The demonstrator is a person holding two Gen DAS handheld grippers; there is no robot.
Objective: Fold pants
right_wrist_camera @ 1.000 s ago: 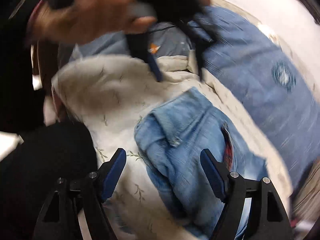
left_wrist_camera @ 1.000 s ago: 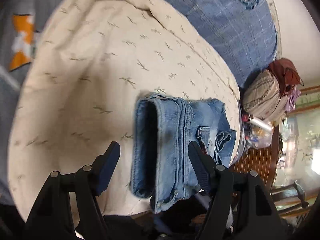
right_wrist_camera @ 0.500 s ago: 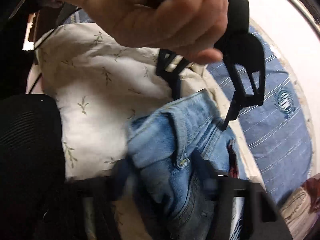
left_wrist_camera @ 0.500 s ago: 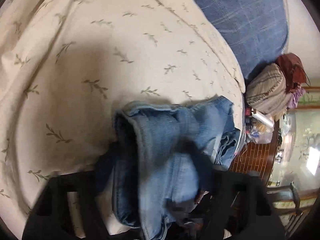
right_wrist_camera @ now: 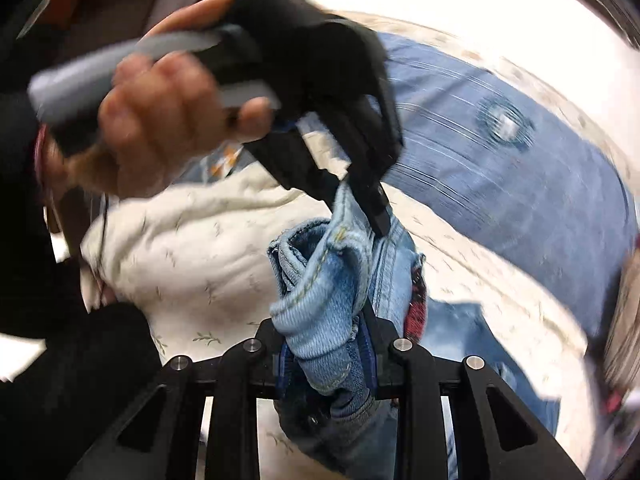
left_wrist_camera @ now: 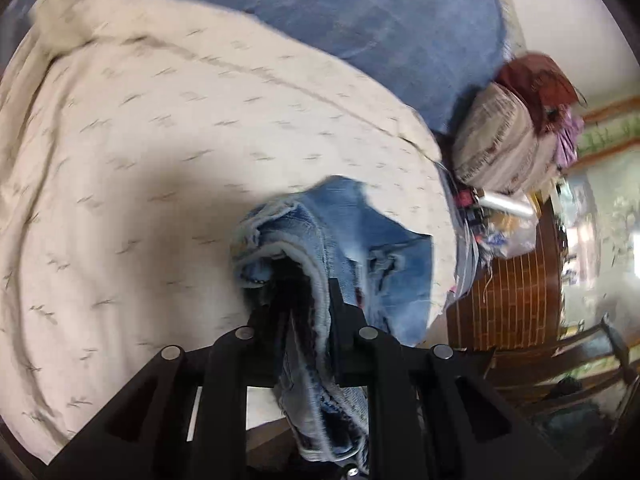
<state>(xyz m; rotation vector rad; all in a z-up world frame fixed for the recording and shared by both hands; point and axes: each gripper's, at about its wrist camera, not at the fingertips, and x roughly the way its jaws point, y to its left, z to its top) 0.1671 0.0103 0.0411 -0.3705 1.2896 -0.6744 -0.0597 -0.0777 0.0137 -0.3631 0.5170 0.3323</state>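
- Above the cream bedspread (left_wrist_camera: 160,152), our left gripper (left_wrist_camera: 308,300) and right gripper (right_wrist_camera: 326,344), jaws just closed, each pinch the folded jeans (right_wrist_camera: 320,304).
- We grip two edges, likely so the fold holds while lifted.

On my feeds the indoor light is soft and even. Both fisheye views bend hard toward dark corners. Motion blur smears the cream bedspread (left_wrist_camera: 168,128) and the hand (right_wrist_camera: 160,128). The white wall (right_wrist_camera: 460,4) blows out; a grey shadow lies left of the jeans (left_wrist_camera: 344,240).
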